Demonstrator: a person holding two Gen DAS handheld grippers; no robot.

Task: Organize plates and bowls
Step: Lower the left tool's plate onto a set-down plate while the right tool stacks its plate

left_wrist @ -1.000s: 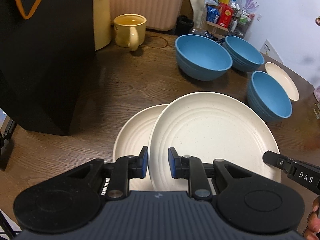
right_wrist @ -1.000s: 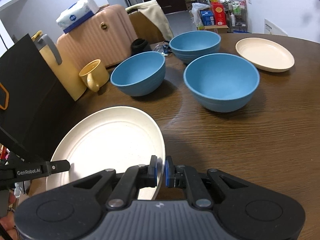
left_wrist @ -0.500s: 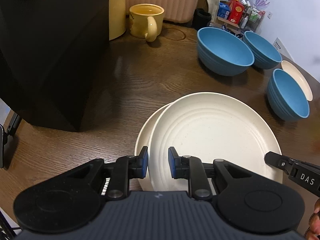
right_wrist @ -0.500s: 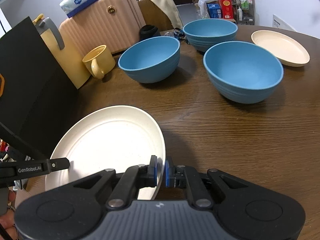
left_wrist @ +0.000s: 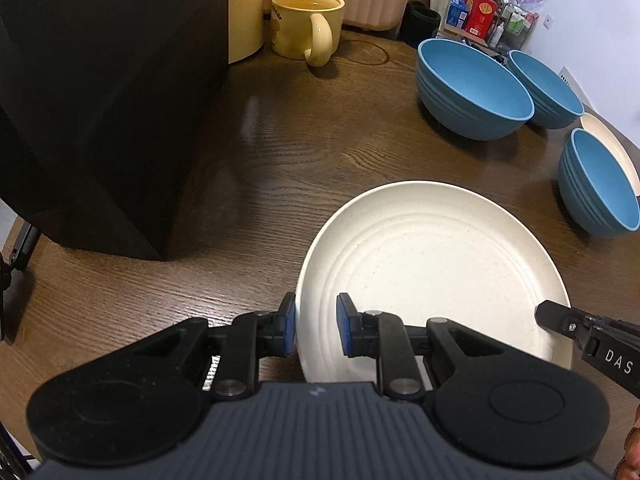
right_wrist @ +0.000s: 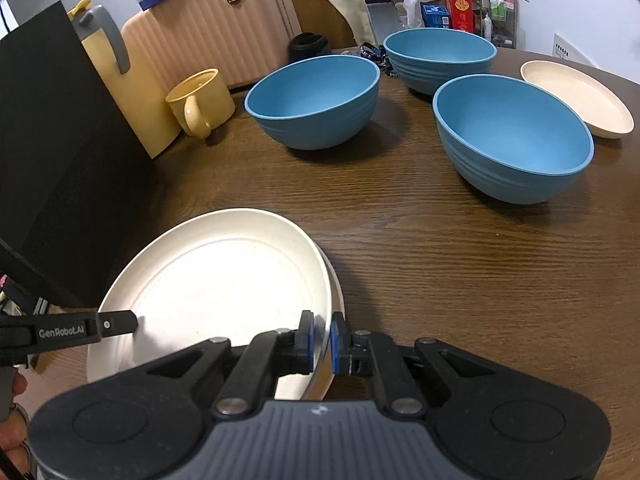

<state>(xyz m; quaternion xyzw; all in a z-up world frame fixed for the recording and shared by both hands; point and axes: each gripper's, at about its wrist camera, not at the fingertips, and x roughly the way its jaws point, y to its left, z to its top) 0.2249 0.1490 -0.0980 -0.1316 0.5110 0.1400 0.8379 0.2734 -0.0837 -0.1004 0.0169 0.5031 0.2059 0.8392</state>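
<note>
While both grippers were clamped on opposite edges of the cream plate (left_wrist: 432,272), it sat almost squarely over a second cream plate (right_wrist: 339,300) on the wooden table (right_wrist: 460,280); only a sliver of the lower rim showed past its right side in the right wrist view.

Left gripper (left_wrist: 316,330): jaws nearly closed, blue pads pinching the plate's near-left rim. Right gripper (right_wrist: 321,340): jaws narrower, almost fully closed, pinching the rim on the right side. A two-point hold on opposite edges made sense: it kept a wide, shallow plate level and let it be centred over the one below.

Can't tell whether the held plate was already resting on the lower one or just above it. My read: stacking step was near done, release came next. Risk: opening one side first could skew the stack.

Rest of the task's items weren't stacked yet:
- three blue bowls, separate, further back on the table: one behind centre (right_wrist: 316,100), one far back (right_wrist: 440,58), one to the right (right_wrist: 516,136)
- third cream plate (right_wrist: 580,98), alone at the far right edge behind the right-hand bowl

Yellow mug (right_wrist: 200,102) and black box (left_wrist: 100,92) stood clear of the stack, to the left.
</note>
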